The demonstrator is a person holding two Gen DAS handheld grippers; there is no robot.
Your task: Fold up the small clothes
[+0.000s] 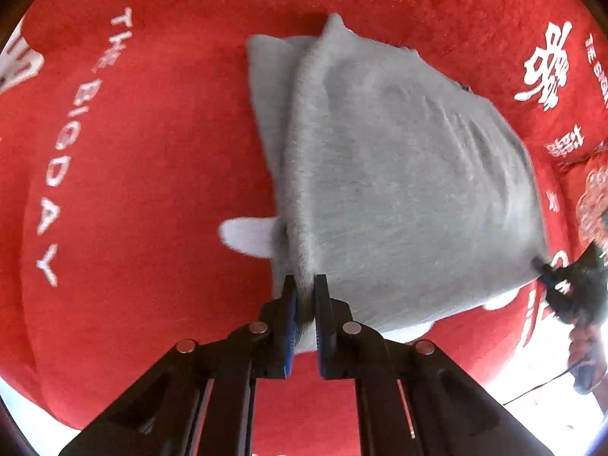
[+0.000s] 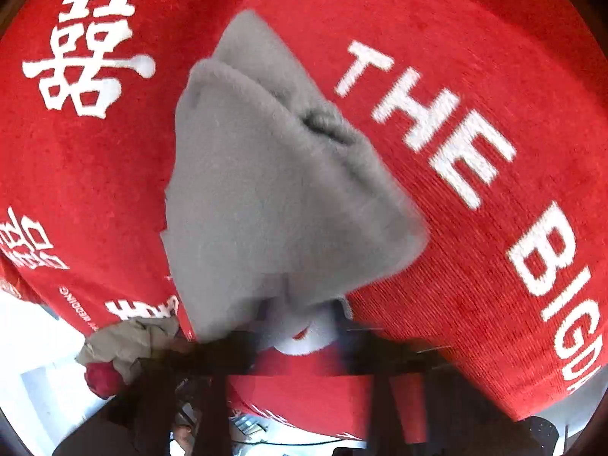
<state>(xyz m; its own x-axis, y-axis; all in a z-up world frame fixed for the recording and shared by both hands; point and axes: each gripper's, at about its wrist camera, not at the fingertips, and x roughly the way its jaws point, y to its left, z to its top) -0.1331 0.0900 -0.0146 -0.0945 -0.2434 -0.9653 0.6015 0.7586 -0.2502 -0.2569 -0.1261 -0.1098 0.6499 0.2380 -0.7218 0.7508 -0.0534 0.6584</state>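
A grey fleecy small garment point(image 1: 399, 174) is lifted above a red cloth point(image 1: 152, 152) printed with white letters. My left gripper point(image 1: 305, 285) is shut on the garment's near corner, its blue pads pinching the fabric edge. My right gripper point(image 1: 547, 271) shows at the right edge of the left wrist view, shut on the other near corner. In the right wrist view the garment point(image 2: 273, 197) hangs doubled in front of the camera; the right gripper's fingers are motion-blurred at the bottom, about point(image 2: 300, 326). A white inner layer point(image 1: 250, 237) peeks out below.
The red cloth point(image 2: 475, 247) covers the whole work surface, with white characters point(image 2: 87, 49) at the left. A beige crumpled cloth point(image 2: 129, 338) and a red item point(image 2: 102, 380) lie near the cloth's edge. A hand point(image 1: 587, 349) holds the right gripper.
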